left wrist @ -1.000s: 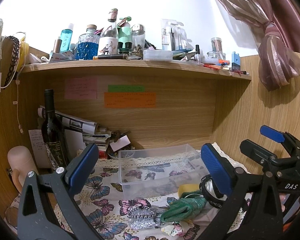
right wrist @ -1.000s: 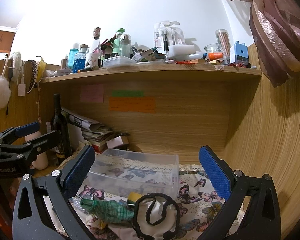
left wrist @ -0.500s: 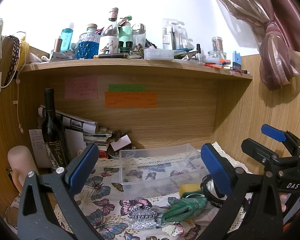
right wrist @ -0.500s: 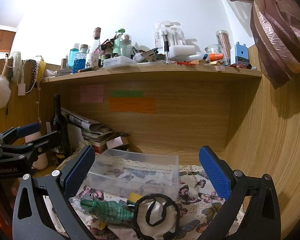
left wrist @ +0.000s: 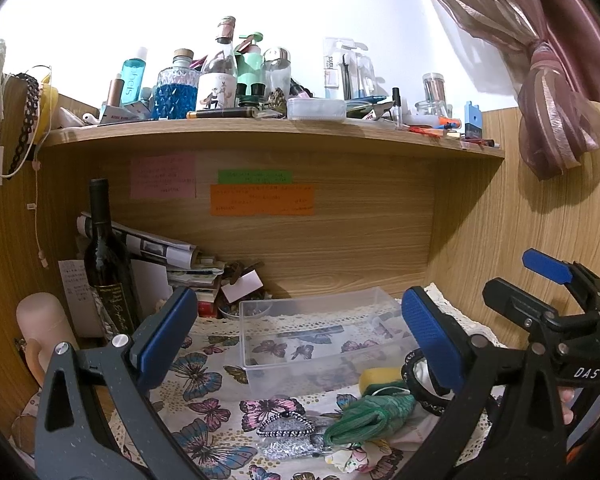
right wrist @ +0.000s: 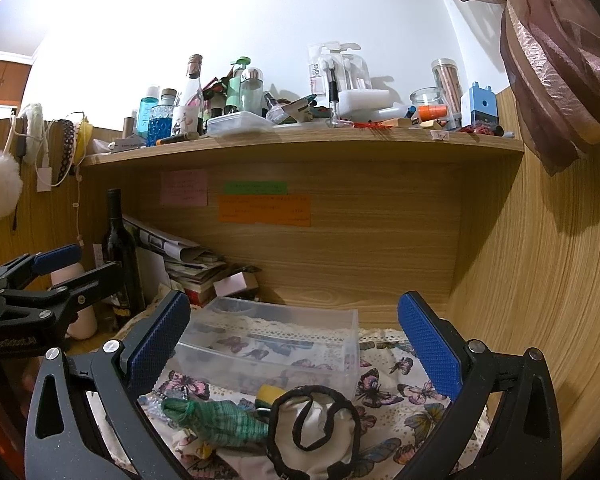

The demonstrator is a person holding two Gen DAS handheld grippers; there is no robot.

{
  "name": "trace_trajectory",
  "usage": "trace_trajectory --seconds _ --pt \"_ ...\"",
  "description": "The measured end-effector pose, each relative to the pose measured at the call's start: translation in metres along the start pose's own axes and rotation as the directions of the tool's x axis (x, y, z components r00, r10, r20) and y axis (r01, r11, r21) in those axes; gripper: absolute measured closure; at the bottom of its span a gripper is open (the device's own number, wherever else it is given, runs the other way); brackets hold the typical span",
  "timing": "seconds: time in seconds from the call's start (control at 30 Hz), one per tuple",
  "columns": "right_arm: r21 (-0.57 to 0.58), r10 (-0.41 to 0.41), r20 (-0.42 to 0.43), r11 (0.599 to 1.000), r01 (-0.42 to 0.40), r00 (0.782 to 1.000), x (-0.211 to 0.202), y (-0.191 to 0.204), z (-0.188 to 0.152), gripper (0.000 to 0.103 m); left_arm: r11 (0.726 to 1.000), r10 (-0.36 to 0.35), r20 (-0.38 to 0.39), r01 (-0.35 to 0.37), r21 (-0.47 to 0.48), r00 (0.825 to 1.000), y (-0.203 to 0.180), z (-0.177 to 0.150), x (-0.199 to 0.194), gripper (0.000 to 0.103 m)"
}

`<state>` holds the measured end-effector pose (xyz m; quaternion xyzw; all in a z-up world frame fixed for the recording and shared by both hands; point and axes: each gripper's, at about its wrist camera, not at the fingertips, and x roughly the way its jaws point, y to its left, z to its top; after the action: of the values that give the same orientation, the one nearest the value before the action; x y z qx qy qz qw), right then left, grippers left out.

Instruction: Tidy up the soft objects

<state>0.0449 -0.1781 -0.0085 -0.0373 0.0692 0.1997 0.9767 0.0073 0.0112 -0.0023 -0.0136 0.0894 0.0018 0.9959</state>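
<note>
A clear plastic bin stands empty on the butterfly cloth under the shelf. In front of it lie a green knitted bundle, a yellow sponge, a white pouch with black trim and a silver beaded piece. My left gripper is open and empty, above the cloth before the bin. My right gripper is open and empty, above the white pouch, and it also shows at the right of the left wrist view.
A dark wine bottle, stacked papers and a pink cylinder crowd the left back corner. A cluttered shelf overhangs the niche. A wood wall closes the right side.
Both grippers have stayed open and nearly still; the views shift only slightly. Nothing on the cloth has moved.
</note>
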Motion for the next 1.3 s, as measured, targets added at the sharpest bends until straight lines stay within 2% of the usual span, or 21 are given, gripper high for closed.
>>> trace_trajectory --seconds 0.5,0.7,0.77,0.8,0.83,0.9,1.1,1.3 --pt "0.004 0.015 -0.028 1.0 -0.015 0.999 0.004 -0.001 -0.003 0.0 1.0 -0.017 -0.006 0.017 0.002 1.0 -0.001 -0.001 0.0 0.0" --pt "0.028 0.011 -0.086 1.0 -0.009 0.996 0.013 -0.013 -0.012 0.0 0.999 -0.024 -0.093 0.022 -0.023 0.995 0.008 -0.011 0.018 0.0" --pt "0.031 0.008 -0.121 0.999 -0.004 0.993 0.018 -0.018 -0.019 0.0 0.999 -0.032 -0.134 0.027 -0.042 0.99 0.014 -0.017 0.027 0.0" --pt "0.032 0.005 -0.138 0.999 0.0 0.99 0.02 -0.02 -0.023 0.0 0.998 -0.037 -0.152 0.029 -0.051 0.988 0.017 -0.02 0.031 0.004" --pt "0.03 0.0 -0.156 1.0 0.005 0.988 0.022 -0.022 -0.027 0.001 0.998 -0.04 -0.177 0.03 -0.06 0.983 0.02 -0.024 0.035 0.013" --pt "0.029 -0.003 -0.191 1.0 0.009 0.982 0.025 -0.026 -0.034 0.005 0.997 -0.045 -0.222 0.03 -0.067 0.974 0.023 -0.031 0.042 0.021" --pt "0.06 0.035 -0.283 0.998 -0.018 0.959 0.034 -0.035 -0.052 0.015 0.994 -0.098 -0.308 0.076 -0.08 0.946 0.018 -0.054 0.052 0.025" --pt "0.097 0.087 -0.354 0.994 -0.056 0.931 0.042 -0.036 -0.07 0.02 0.985 -0.174 -0.341 0.156 -0.08 0.924 -0.005 -0.064 0.051 0.025"
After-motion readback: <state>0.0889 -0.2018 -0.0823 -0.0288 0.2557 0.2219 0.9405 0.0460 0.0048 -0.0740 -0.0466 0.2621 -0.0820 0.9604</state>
